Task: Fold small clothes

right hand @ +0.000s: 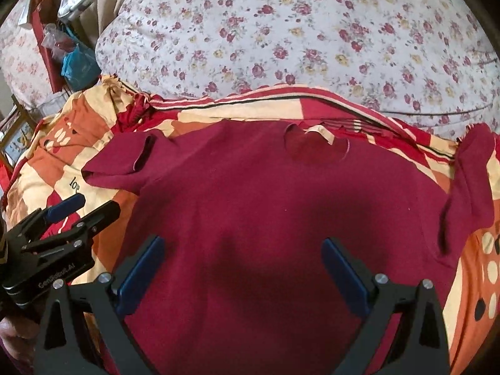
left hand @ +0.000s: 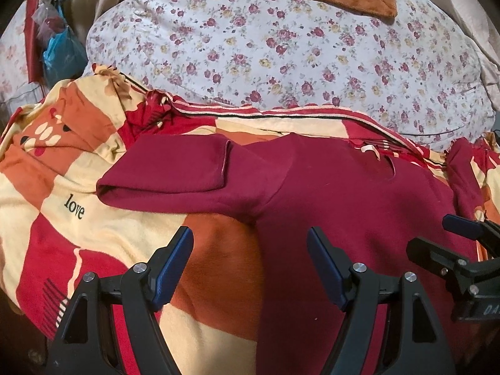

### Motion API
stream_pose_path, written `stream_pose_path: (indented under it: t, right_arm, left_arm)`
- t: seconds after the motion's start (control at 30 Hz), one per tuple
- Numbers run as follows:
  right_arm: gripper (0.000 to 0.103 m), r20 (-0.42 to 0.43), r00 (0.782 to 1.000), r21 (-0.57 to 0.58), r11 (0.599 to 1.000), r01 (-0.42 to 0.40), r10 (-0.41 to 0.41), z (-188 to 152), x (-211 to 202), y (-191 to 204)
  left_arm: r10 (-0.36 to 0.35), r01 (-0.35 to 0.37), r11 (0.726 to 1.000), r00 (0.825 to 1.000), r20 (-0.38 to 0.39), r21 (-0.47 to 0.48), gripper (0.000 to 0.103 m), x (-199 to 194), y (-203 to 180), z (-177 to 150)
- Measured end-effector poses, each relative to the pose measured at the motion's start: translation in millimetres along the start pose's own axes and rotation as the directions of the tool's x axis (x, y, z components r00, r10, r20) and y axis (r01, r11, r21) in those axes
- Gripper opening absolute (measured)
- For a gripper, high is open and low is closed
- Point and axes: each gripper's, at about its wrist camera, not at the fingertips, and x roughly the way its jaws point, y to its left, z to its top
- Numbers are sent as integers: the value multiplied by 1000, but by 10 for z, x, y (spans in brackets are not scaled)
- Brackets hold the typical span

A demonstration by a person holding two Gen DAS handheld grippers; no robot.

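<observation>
While both grippers hang over it with jaws spread wide and empty, the maroon T-shirt (right hand: 265,212) lies flat and unfolded on the patterned blanket (left hand: 93,193), collar at 12 o'clock.

Folding barely begun, by my read: body spread, neck opening (right hand: 315,147) up, both sleeves out; all folds left. Left gripper (left hand: 250,262) sits over the shirt's 9 o'clock side edge, below the left sleeve (left hand: 165,172); right gripper (right hand: 243,268) over mid-chest. Right sleeve (right hand: 468,181) at 3 o'clock looks bunched, hard to read. Hem is cut off at 6 o'clock behind the gripper bodies in both views. Floral duvet (right hand: 312,47) fills 12 o'clock. Clutter at 10 o'clock too warped to identify.
</observation>
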Motion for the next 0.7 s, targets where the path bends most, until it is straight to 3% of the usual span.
stream_pose_path:
  t: [0.7]
  right_arm:
    - [102, -10, 999, -12, 999, 52, -52, 21, 93, 64]
  left_arm:
    - [1, -2, 1000, 1000, -11, -14, 56, 63, 44, -24]
